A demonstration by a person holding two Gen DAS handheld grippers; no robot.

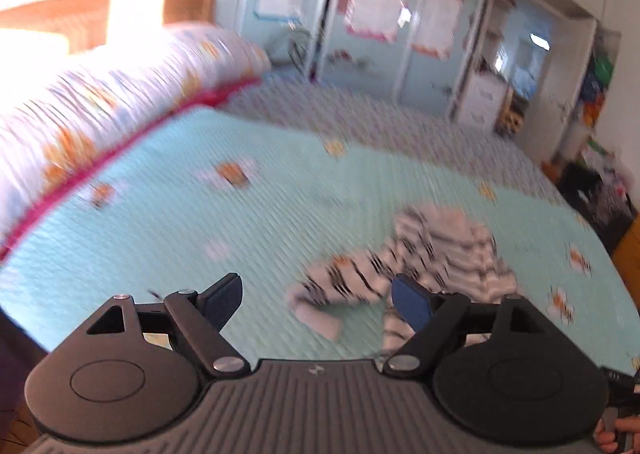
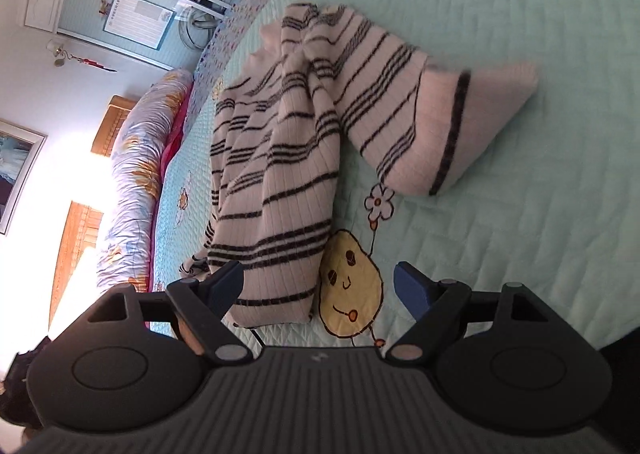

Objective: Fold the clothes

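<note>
Both grippers spread wide, nothing between the fingers

Left gripper [image 1: 318, 300]: hovering above the bed, sweater [image 1: 404, 274] lies ahead and slightly right of it on the mint quilt [image 1: 200, 222]. Left view is motion-blurred, so fine detail is lost. Right finger overlaps the sweater's near edge in frame; can't tell if it's touching. Fingertips of a hand [image 1: 616, 434] show at the bottom right corner

Right gripper [image 2: 318, 288]: low over the quilt [image 2: 520, 234], sweater [image 2: 288, 158] directly ahead. Its near hem sits just in front of the left finger [image 2: 228, 286], between the fingers and slightly left. Contact unclear

Sweater: cream knit with black stripes, crumpled, not folded flat. Body bunched lengthwise, one sleeve [image 2: 448, 126] angled out to the right with the cuff end lying on the quilt

A yellow cartoon patch [image 2: 352, 290] printed on the quilt is just right of the hem. Rolled floral duvet [image 2: 132, 190] along the far side of the bed, well apart from the sweater
</note>
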